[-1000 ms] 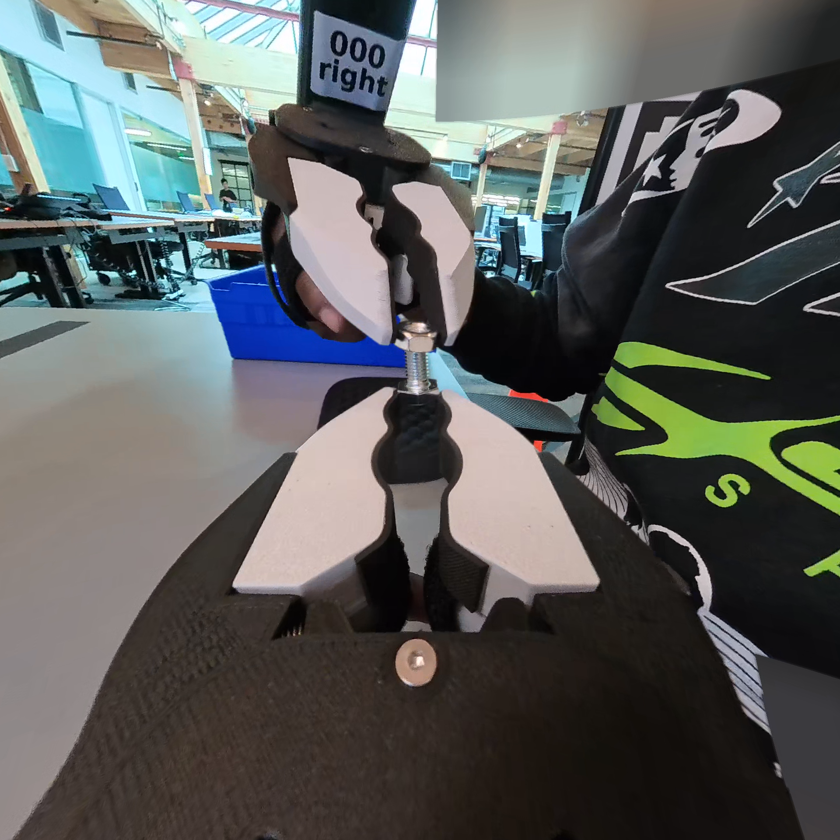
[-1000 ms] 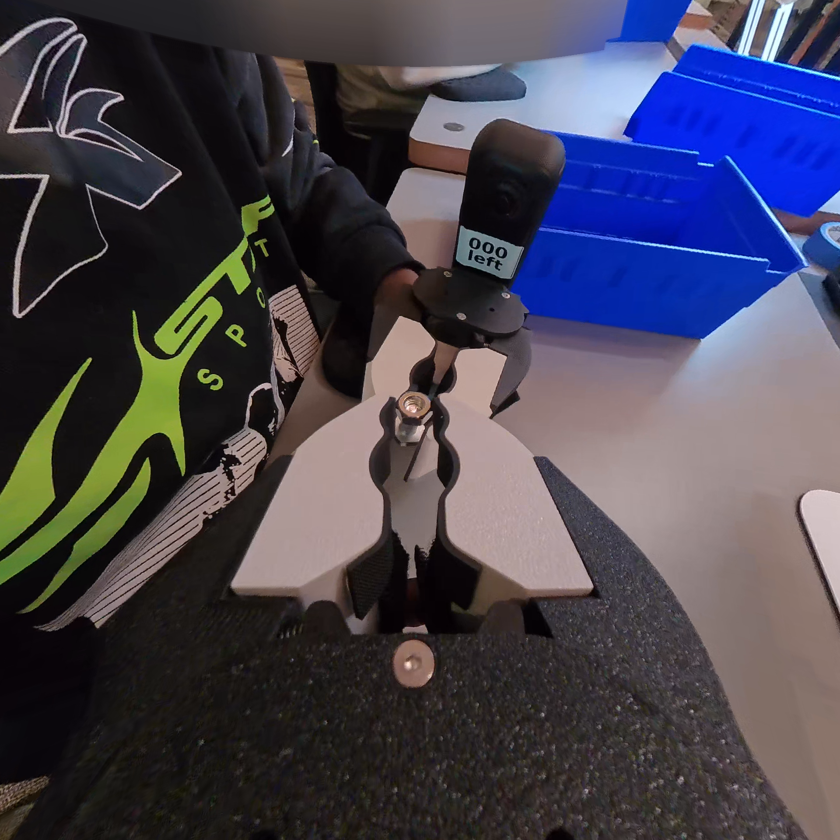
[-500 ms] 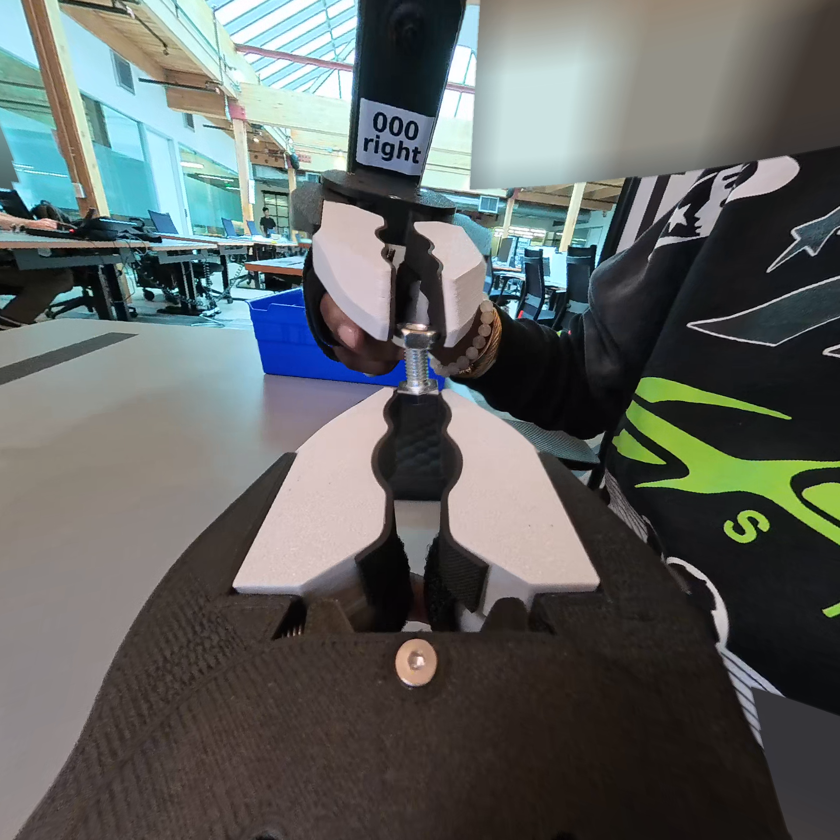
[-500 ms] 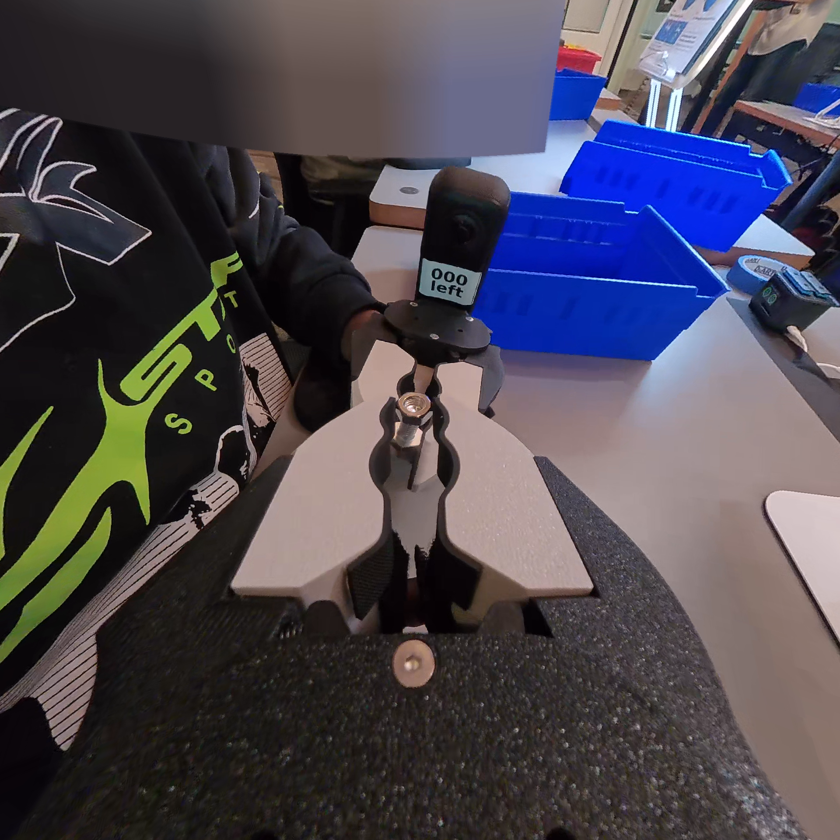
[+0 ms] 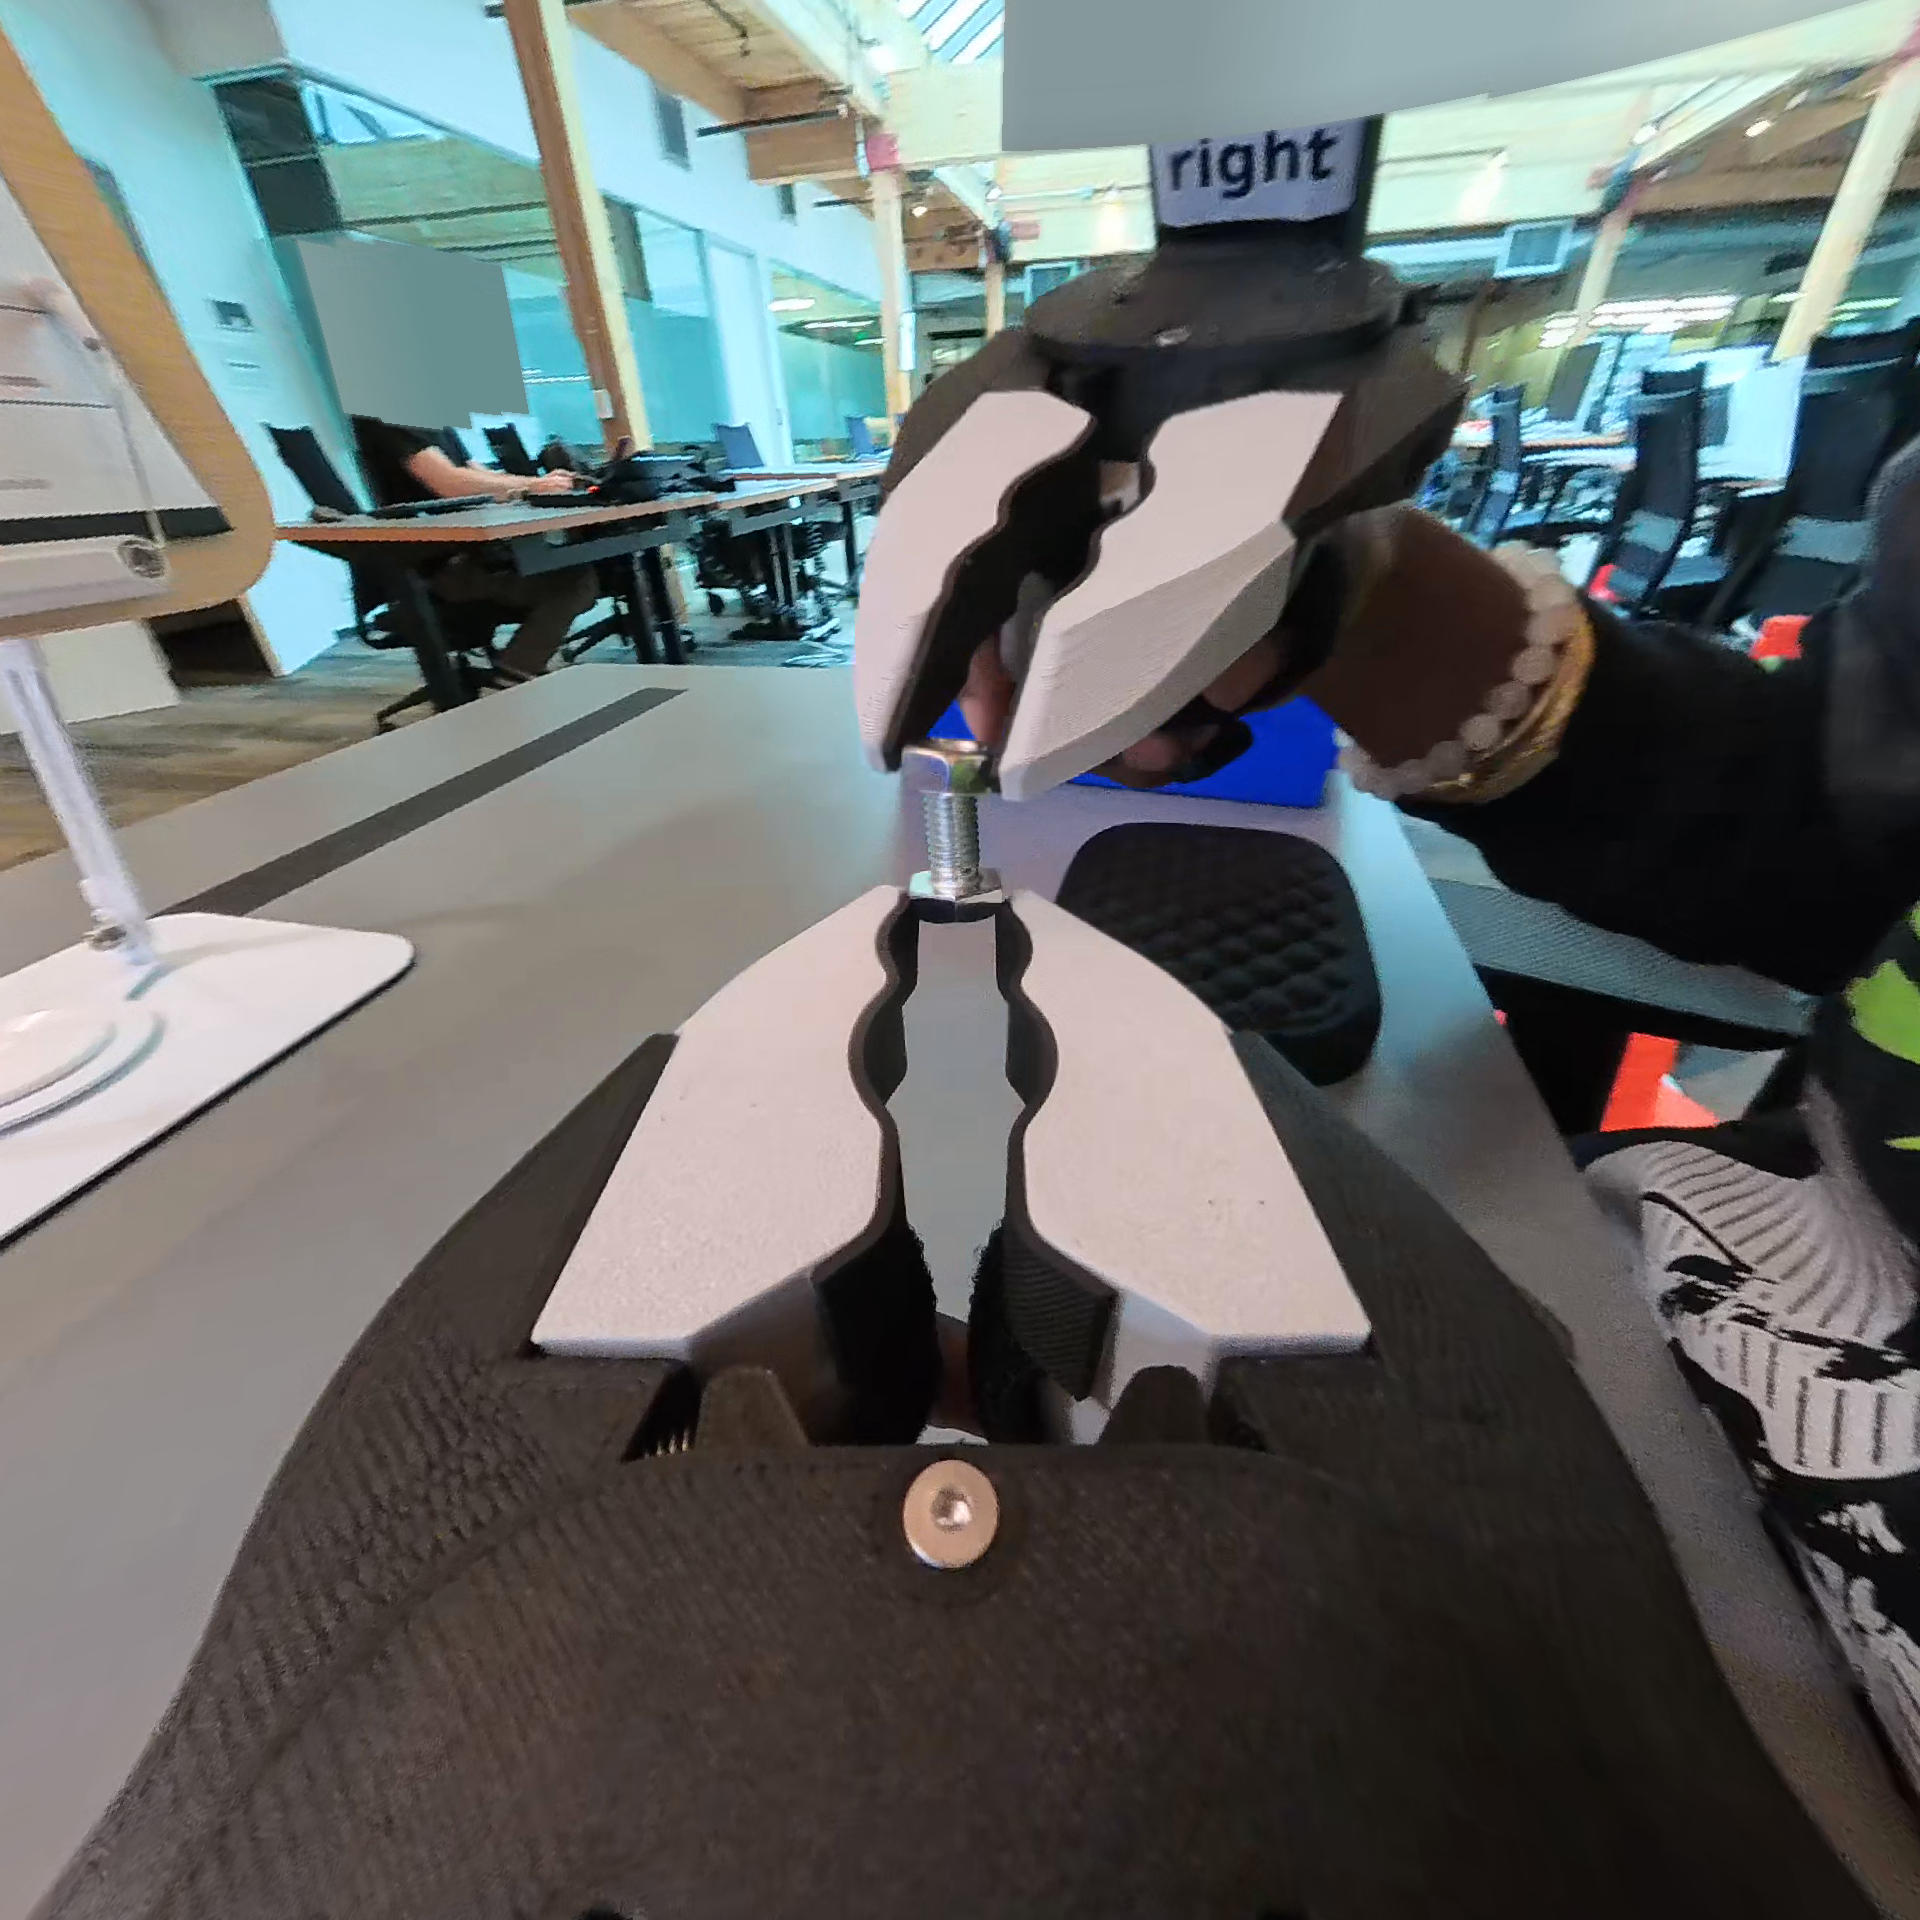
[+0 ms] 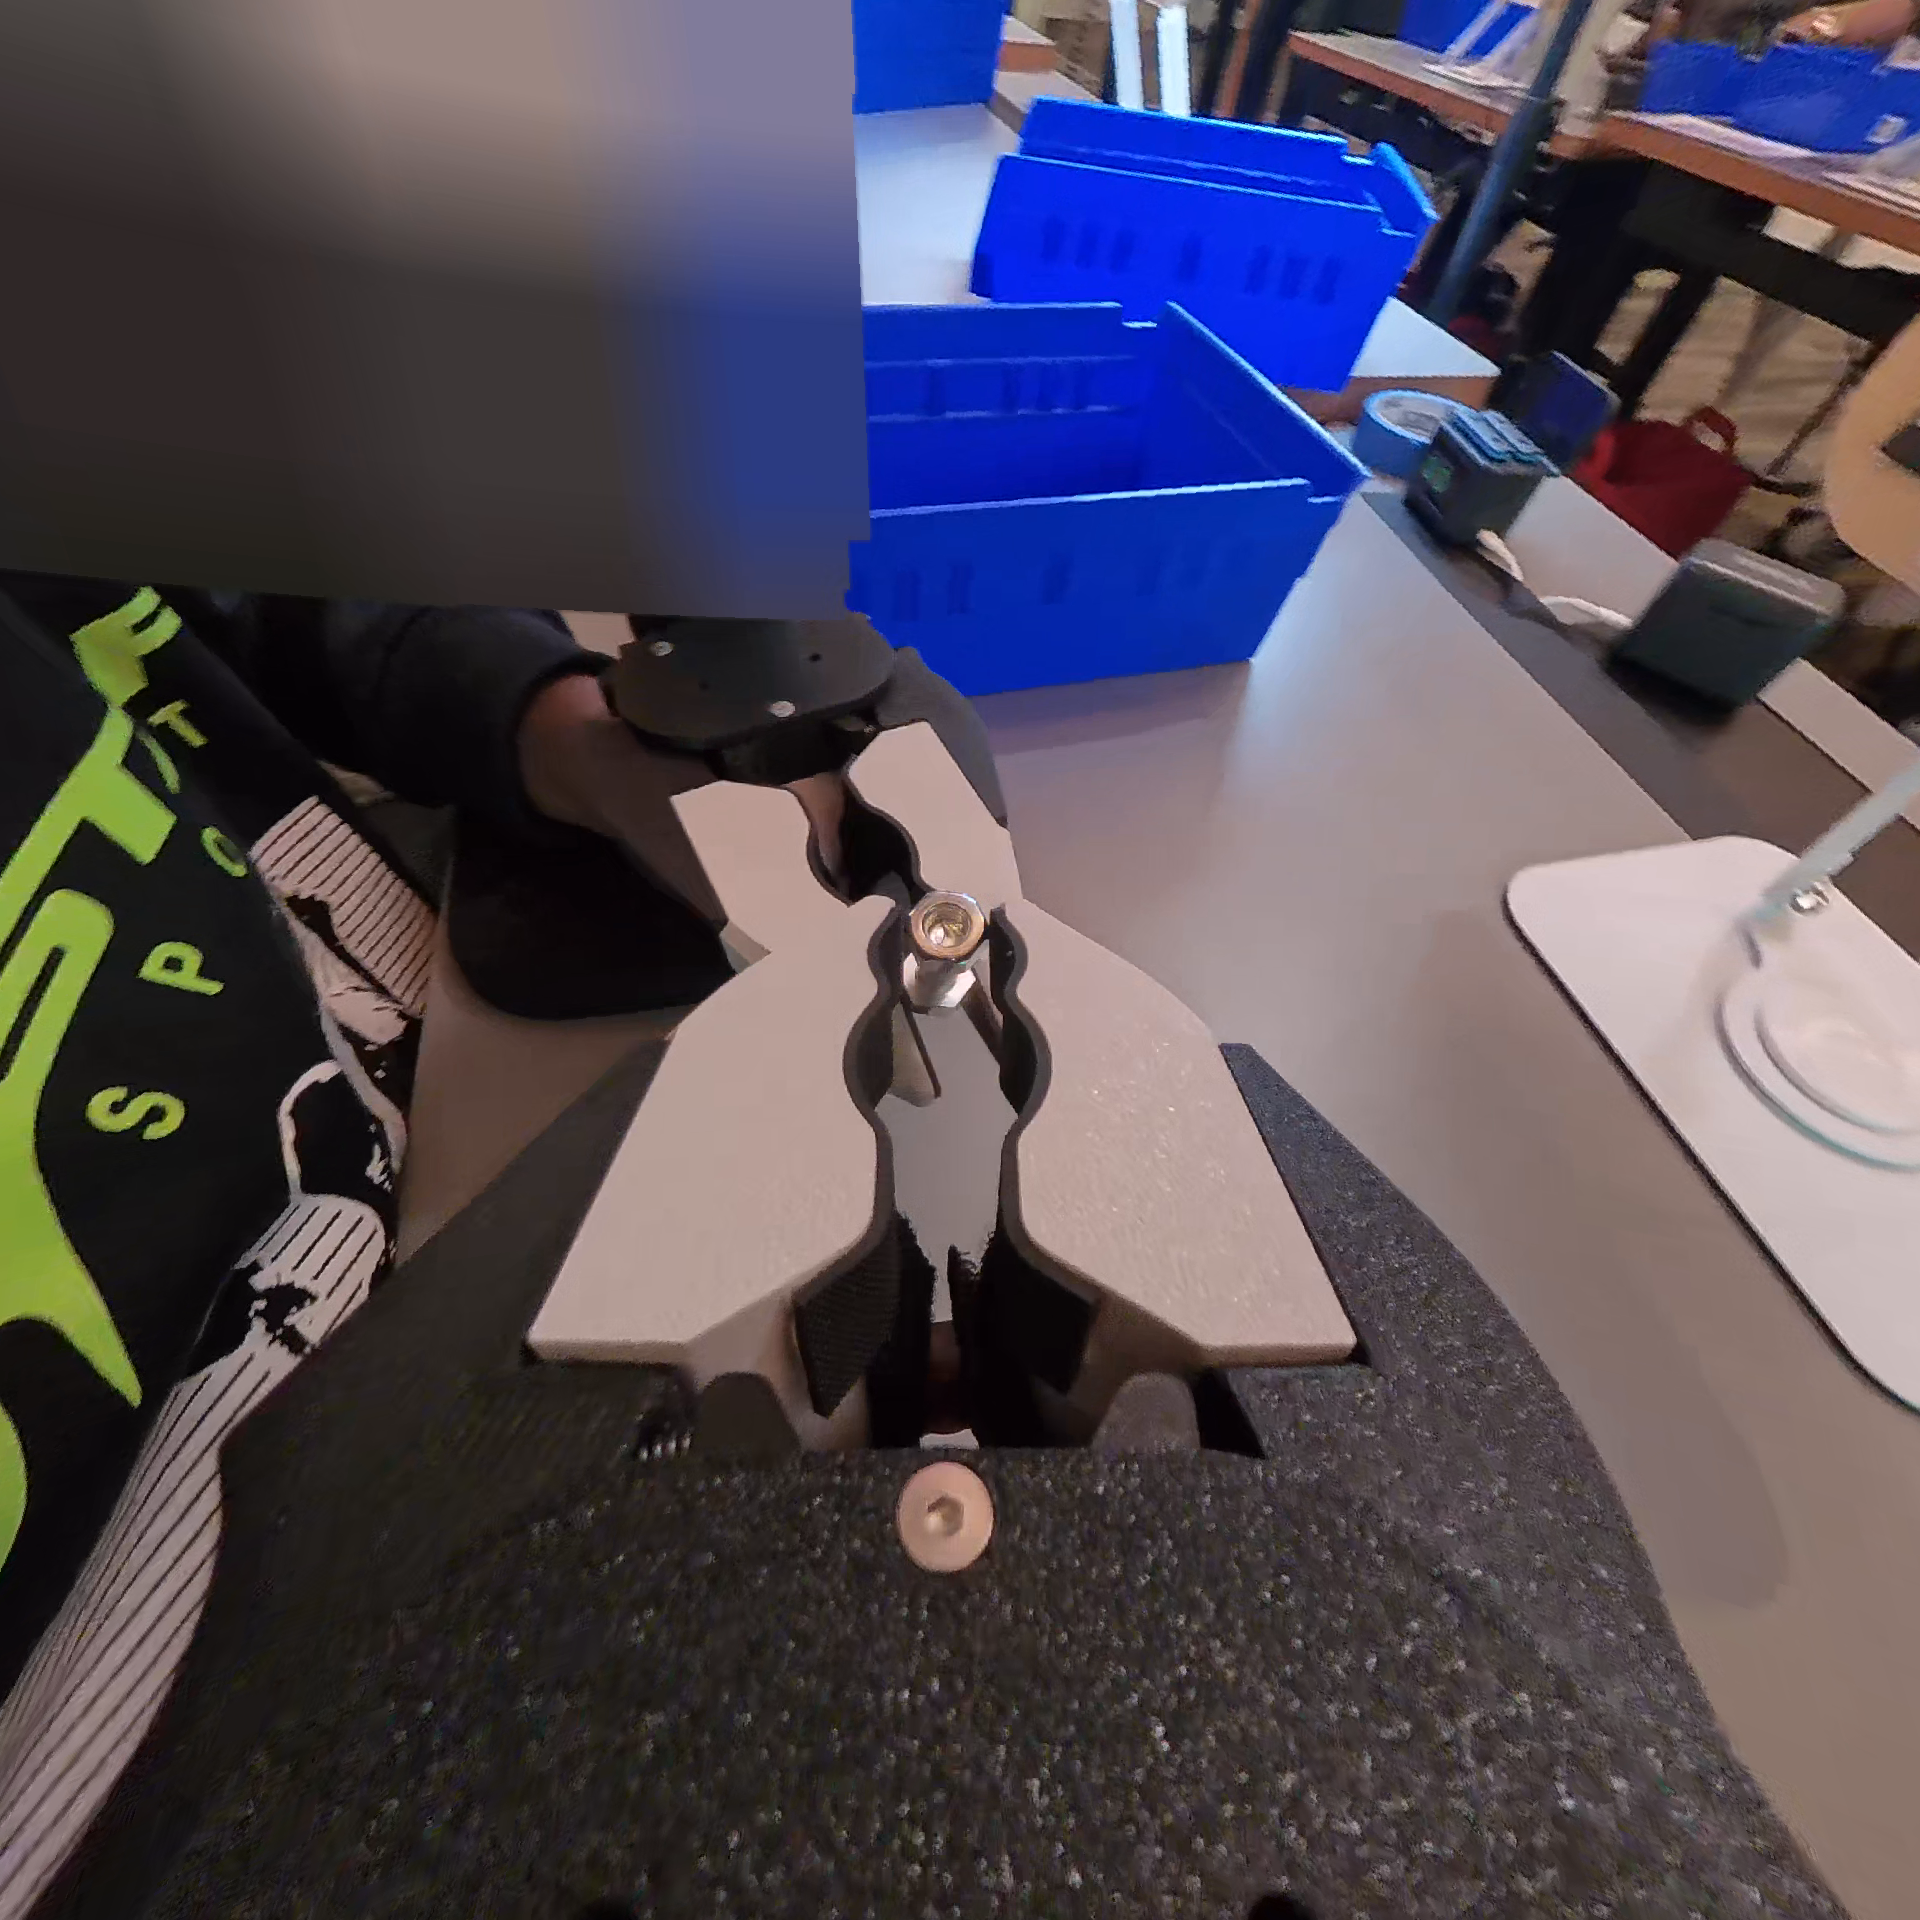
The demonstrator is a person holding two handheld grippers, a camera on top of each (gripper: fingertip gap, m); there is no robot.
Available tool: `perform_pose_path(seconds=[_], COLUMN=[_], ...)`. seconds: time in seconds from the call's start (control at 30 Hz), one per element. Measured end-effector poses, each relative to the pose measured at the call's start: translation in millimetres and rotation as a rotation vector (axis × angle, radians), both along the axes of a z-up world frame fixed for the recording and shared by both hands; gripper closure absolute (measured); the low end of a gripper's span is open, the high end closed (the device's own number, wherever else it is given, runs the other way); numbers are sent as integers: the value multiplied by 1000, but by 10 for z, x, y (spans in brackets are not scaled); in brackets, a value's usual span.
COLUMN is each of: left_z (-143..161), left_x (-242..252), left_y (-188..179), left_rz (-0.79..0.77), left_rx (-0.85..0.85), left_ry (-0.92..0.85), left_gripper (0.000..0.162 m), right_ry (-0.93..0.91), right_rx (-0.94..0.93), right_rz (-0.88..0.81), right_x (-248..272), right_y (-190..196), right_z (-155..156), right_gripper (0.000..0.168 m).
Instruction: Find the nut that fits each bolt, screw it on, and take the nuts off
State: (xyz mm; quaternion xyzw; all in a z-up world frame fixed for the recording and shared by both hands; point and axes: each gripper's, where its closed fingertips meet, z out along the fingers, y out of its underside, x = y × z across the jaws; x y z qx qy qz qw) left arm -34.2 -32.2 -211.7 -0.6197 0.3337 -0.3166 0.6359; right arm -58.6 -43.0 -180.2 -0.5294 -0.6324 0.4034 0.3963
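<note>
While the left gripper (image 5: 953, 909) clamps the nut (image 5: 953, 889) at its fingertips, the right gripper (image 5: 943, 767), at 12 o'clock, pinches the bolt (image 5: 950, 821) head. Both are held above the grey table (image 5: 436, 935); blue bin (image 6: 1081, 520) at 1 o'clock.

A grey table (image 6: 1299, 790) carries 1 blue bin (image 6: 1091, 499) at its far side, a white base plate (image 6: 1662, 1039) with a clear glass dish on it, and 2 small dark boxes (image 6: 1725, 623) near the edge.
</note>
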Motion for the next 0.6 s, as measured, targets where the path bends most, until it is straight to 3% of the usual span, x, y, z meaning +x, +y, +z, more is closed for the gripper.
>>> perform_pose_path(seconds=[0.17, 0.4, 0.6], left_z=[-28, 31, 15], left_x=[-25, -26, -17], left_y=[41, 9, 5], left_rz=[30, -18, -51], left_rx=[-15, -41, -85], left_ry=[10, -60, -98], left_gripper=[147, 147, 147], right_ry=[-17, 90, 169], right_rx=[30, -112, -139], right_rz=[-105, -58, -26], right_x=[-22, -16, -11], right_y=[48, 38, 7], right_z=[-19, 60, 27], right_gripper=[153, 139, 137])
